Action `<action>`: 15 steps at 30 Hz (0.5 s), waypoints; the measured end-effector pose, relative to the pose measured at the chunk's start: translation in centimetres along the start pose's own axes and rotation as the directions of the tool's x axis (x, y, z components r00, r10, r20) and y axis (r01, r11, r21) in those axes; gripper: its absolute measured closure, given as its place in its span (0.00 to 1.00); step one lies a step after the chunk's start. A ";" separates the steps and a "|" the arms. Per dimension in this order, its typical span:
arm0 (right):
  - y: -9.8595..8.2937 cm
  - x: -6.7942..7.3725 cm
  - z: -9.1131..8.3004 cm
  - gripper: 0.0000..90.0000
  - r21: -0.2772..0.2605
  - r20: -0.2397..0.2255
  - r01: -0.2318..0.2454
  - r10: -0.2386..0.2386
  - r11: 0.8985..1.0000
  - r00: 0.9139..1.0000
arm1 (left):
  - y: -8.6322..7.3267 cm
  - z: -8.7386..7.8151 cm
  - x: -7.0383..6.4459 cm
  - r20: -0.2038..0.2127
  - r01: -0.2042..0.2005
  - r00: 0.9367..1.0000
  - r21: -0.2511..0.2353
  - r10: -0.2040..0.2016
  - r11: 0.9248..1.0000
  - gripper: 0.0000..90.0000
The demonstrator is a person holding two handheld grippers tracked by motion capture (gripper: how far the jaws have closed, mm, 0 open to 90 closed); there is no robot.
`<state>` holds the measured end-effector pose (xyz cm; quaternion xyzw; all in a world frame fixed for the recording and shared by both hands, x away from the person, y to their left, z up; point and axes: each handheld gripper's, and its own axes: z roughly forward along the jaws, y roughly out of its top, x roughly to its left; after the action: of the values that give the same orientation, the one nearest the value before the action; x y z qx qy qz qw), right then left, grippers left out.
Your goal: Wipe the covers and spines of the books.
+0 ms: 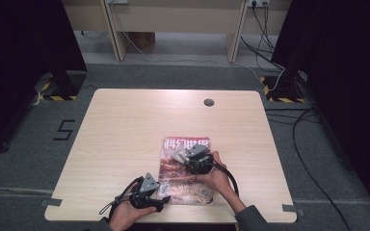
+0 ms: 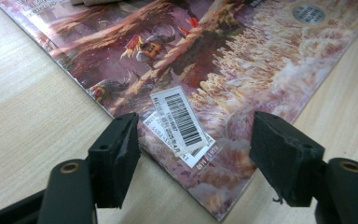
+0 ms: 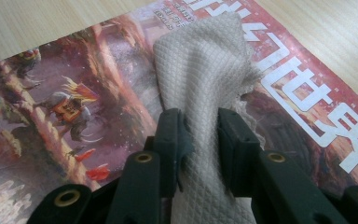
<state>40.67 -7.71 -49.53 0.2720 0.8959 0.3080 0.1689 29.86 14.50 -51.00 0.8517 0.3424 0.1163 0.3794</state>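
1. Left gripper, lower centre-left of the high view, sits at the magazine's lower-left corner. Jaws spread wide, nothing betw. them but the cover. In the left gripper view they straddle the mag's near corner, w/ the barcode sticker just beyond the gap.
2. Mag lies flat on the table, centre-lower part of the high view. Long axis runs bottom-to-top of the frame, nearly square to the table edge. Title end points to the far side, so the big white title reads upside down from the person's side.
3. Right gripper, centre of the high view, rests over the mag's upper half, clamped on a beige cloth. Right gripper view: jaws narrow, pinching a fold of the cloth, which fans out onto the cover toward the title.
4. View diffs: high view gives the whole mag outline + both hands. Left gripper view adds the barcode sticker and a round grey seal at upper right. Right gripper view adds the cloth's diamond weave and frayed edge.
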 end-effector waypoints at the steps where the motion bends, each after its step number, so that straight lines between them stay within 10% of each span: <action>1: -0.1 -0.2 0.0 0.79 -0.005 -0.014 -0.017 0.017 1.000 1.000 | 0.0 0.0 0.0 -0.001 -0.005 1.000 0.000 0.005 1.000 0.37; 9: -1.2 -3.1 -0.6 0.79 0.010 0.050 -0.082 0.082 0.997 0.995 | 0.1 -0.1 0.1 0.005 -0.008 1.000 0.011 0.008 1.000 0.38; 15: -2.9 -6.2 -1.4 0.78 -0.002 0.094 -0.205 0.204 0.979 0.974 | 0.1 -0.1 0.0 0.002 -0.005 1.000 0.009 0.005 1.000 0.39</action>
<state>43.84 -13.99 -49.53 0.3777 0.8553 0.3072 0.1773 29.83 14.53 -50.86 0.8544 0.3404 0.1149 0.3754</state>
